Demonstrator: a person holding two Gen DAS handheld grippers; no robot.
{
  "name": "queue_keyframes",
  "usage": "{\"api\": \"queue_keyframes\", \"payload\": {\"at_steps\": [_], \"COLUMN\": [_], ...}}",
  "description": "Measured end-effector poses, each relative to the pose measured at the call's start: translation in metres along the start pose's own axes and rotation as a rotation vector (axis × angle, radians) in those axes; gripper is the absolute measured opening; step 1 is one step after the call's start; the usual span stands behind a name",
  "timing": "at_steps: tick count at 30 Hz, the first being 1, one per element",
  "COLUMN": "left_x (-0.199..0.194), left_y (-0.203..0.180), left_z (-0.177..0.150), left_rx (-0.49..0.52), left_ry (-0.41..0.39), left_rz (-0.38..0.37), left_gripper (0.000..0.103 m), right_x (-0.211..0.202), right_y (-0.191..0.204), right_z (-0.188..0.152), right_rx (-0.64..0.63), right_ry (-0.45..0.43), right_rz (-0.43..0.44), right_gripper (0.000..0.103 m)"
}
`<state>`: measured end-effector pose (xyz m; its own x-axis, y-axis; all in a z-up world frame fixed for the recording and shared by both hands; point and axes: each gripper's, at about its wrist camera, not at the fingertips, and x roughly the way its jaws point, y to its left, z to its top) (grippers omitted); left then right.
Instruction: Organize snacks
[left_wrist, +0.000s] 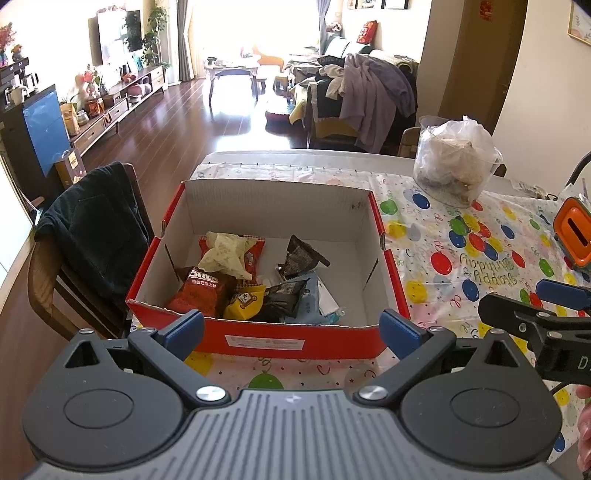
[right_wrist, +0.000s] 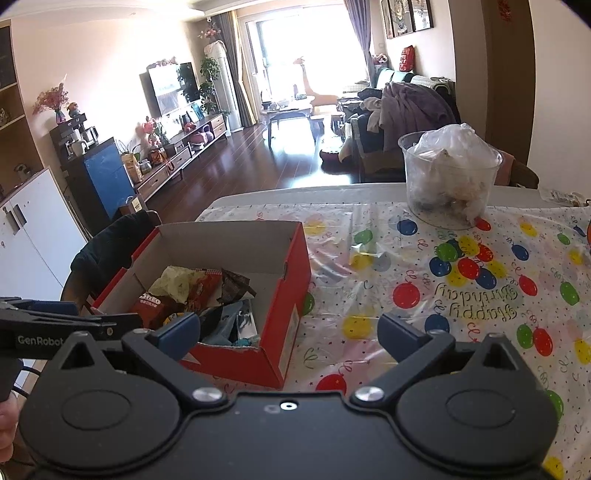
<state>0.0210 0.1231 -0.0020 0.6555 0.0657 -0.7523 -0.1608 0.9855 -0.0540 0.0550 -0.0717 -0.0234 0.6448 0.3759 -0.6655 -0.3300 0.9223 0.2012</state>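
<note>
The left gripper (left_wrist: 291, 328) hangs just before the near wall of the red cardboard box (left_wrist: 266, 338); its fingers (left_wrist: 184, 330) are spread wide and hold nothing; the near edge of the box lies between them in the left wrist view. The box stands open on the desk (left_wrist: 461, 258), which is covered with a balloon-printed plastic cloth (right_wrist: 424, 280) with "Happy Birthday" written on it.

The snacks are all inside the box, piled toward its left and near part; a red Oreo packet (left_wrist: 195, 291) lies at the near left, a pale yellow wrapper (left_wrist: 225, 254) rests on top of a red packet behind it, a yellow packet (left_wrist: 245, 302) is just beside the Oreo packet, a dark brown wrapper (left_wrist: 301, 256) stands tilted toward the middle, and a light blue packet (left_wrist: 314, 302) lies at the near middle; the right part of the box floor is bare.

The right gripper (right_wrist: 288, 330) is to the right of the box, over the cloth, near the box's near right corner; its fingers (right_wrist: 400, 332) are also spread apart and empty. In the right wrist view the left gripper enters from the left edge, beside the box.

A clear plastic cup (right_wrist: 448, 181) stuffed with a crumpled plastic bag stands at the far side of the desk, well apart from the box; an orange and grey object (left_wrist: 574, 236) sits at the right edge of the left wrist view; a chair with dark clothing (left_wrist: 96, 229) over its back stands at the left of the desk.
</note>
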Motion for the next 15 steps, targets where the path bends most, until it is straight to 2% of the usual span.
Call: {"api": "queue_keyframes", "payload": {"at_steps": [15], "left_x": [0.0052], "left_y": [-0.0021], "left_z": [-0.0018], "left_rx": [0.008], "left_ry": [0.016], "left_rz": [-0.005], "left_gripper": [0.102], "right_x": [0.0002], "right_y": [-0.0056], "right_z": [-0.0022], "right_rx": [0.012], "right_ry": [0.02], "right_rz": [-0.01], "right_gripper": [0.103]}}
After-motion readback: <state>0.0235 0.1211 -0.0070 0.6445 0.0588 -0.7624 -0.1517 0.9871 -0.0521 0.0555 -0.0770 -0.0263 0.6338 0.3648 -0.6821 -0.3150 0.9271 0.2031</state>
